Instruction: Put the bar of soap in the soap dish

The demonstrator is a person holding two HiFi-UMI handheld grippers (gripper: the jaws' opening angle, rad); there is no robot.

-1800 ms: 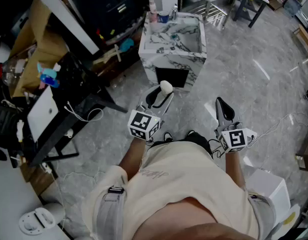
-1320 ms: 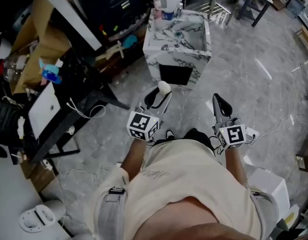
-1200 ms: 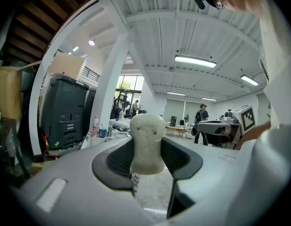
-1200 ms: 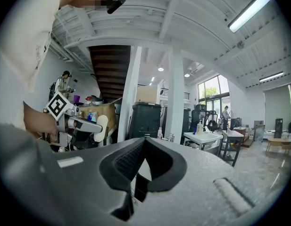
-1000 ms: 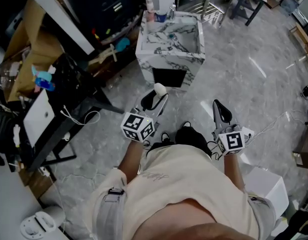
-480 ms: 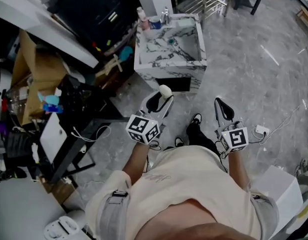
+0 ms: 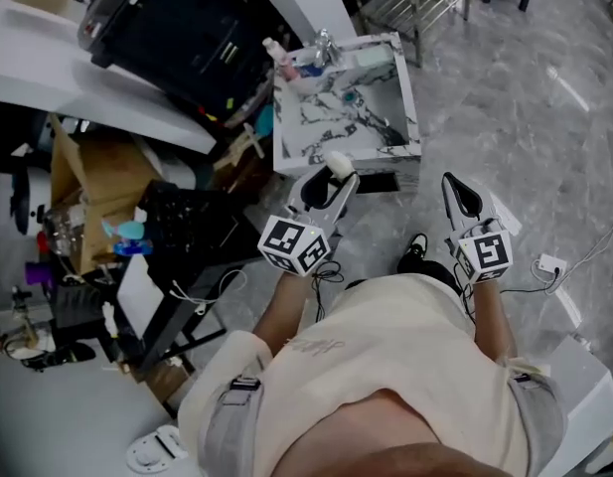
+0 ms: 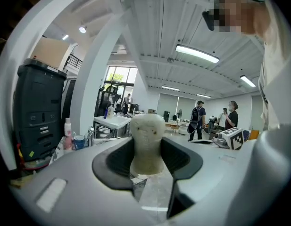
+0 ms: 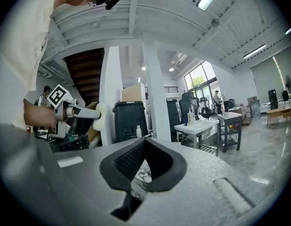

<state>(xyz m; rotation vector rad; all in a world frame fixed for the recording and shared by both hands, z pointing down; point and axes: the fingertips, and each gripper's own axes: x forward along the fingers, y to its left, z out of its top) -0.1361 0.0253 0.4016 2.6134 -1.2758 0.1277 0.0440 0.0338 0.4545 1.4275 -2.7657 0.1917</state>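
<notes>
A cream bar of soap (image 7: pixel 337 162) stands upright between the pads of my left gripper (image 7: pixel 335 170), which is shut on it. In the left gripper view the soap (image 8: pixel 146 142) fills the gap between the jaws. My right gripper (image 7: pixel 456 189) is shut with nothing in it, its pads meeting at the tip (image 9: pixel 144 147). Both are held level in front of the person, just short of a white marble sink stand (image 7: pixel 412 97). A pale green dish-like thing (image 7: pixel 374 57) lies on the sink's far rim. From the right gripper view the soap (image 9: pixel 102 116) shows at the left.
A pink bottle (image 7: pixel 276 53), a cup and a tap (image 7: pixel 324 43) stand at the sink's back. A large black machine (image 7: pixel 187 28), cardboard (image 7: pixel 92 182) and a cluttered black table (image 7: pixel 187 237) fill the left. A white box (image 7: pixel 584 386) and a power strip (image 7: pixel 549 264) lie on the floor at the right.
The person has walked forward, so the marble sink stand has come much closer to both grippers. The soap stays in the left gripper. The right gripper stays shut.
</notes>
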